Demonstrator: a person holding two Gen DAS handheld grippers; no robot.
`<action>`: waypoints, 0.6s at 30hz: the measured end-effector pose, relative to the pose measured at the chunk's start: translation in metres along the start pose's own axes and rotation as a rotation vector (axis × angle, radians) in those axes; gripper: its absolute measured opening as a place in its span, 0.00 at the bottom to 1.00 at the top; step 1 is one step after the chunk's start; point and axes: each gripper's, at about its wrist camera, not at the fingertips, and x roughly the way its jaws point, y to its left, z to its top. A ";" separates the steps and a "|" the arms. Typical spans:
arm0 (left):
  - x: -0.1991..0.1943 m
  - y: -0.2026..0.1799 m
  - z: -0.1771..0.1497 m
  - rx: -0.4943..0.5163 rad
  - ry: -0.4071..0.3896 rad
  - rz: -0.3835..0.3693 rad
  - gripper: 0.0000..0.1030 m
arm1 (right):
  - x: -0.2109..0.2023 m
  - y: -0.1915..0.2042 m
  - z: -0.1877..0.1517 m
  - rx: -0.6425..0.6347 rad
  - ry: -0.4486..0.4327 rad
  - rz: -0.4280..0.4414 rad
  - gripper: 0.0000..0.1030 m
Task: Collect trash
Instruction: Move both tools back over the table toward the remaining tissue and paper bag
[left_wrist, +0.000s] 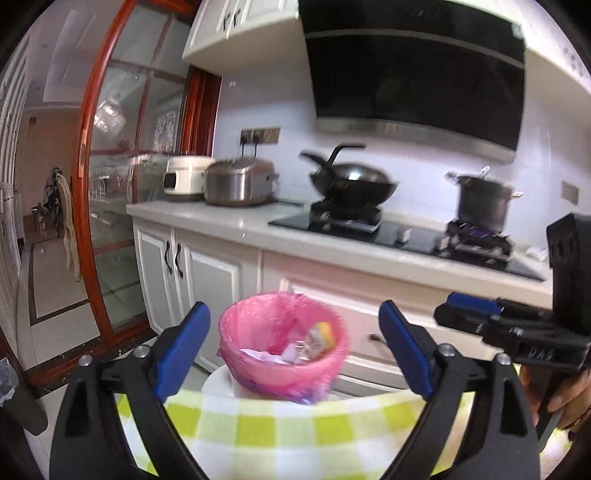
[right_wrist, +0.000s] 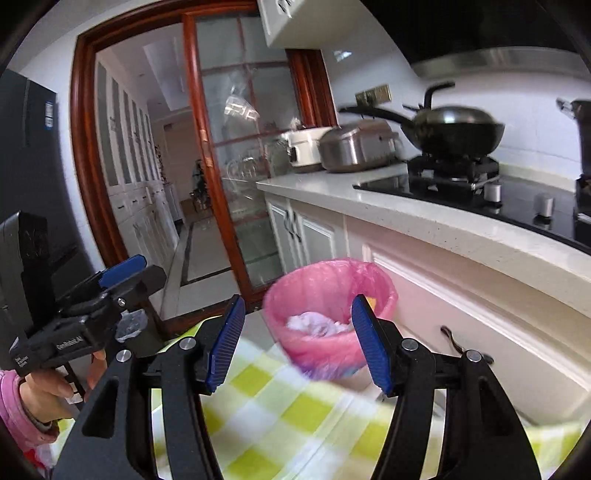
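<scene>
The left gripper (left_wrist: 295, 347), black with blue ribbed pads, is spread wide with nothing between its jaws. The right gripper (right_wrist: 298, 345), of the same build, is also spread, less widely, and is likewise empty.

Just beyond both grippers stands a small round bin lined with a pink plastic bag (left_wrist: 284, 347). It stands at the far edge of a table covered with a green-and-white checked cloth (left_wrist: 295, 432), close to the white lower cabinets (left_wrist: 207, 273) of the kitchen counter. Inside the bin lie crumpled white paper (right_wrist: 314, 321) and a small yellow-edged wrapper (left_wrist: 321, 338); the wrapper leans against the bin's right inner wall.

In the left wrist view, the other gripper shows at the right edge, held by a hand (left_wrist: 557, 391). In the right wrist view, the left gripper shows at the left edge, held by a hand (right_wrist: 51, 387) in a pink sleeve (right_wrist: 11, 406).

On the pale counter (left_wrist: 236, 221) far behind the bin stand a white rice cooker (left_wrist: 184, 177) and a steel cooker (left_wrist: 240, 181) side by side. To their right a black wok (left_wrist: 351, 184) and a steel pot (left_wrist: 484, 201) sit on a black gas hob (left_wrist: 413, 236). A red-framed glass door (right_wrist: 240, 155) is at the far left.
</scene>
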 end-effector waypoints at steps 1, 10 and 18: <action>-0.016 -0.006 0.003 0.004 -0.011 -0.002 0.90 | -0.019 0.011 -0.002 -0.011 -0.012 -0.003 0.57; -0.153 -0.047 -0.012 0.038 -0.059 -0.025 0.95 | -0.144 0.076 -0.040 -0.011 -0.072 -0.014 0.57; -0.230 -0.059 -0.056 -0.007 -0.060 -0.026 0.95 | -0.211 0.114 -0.093 0.006 -0.095 -0.035 0.58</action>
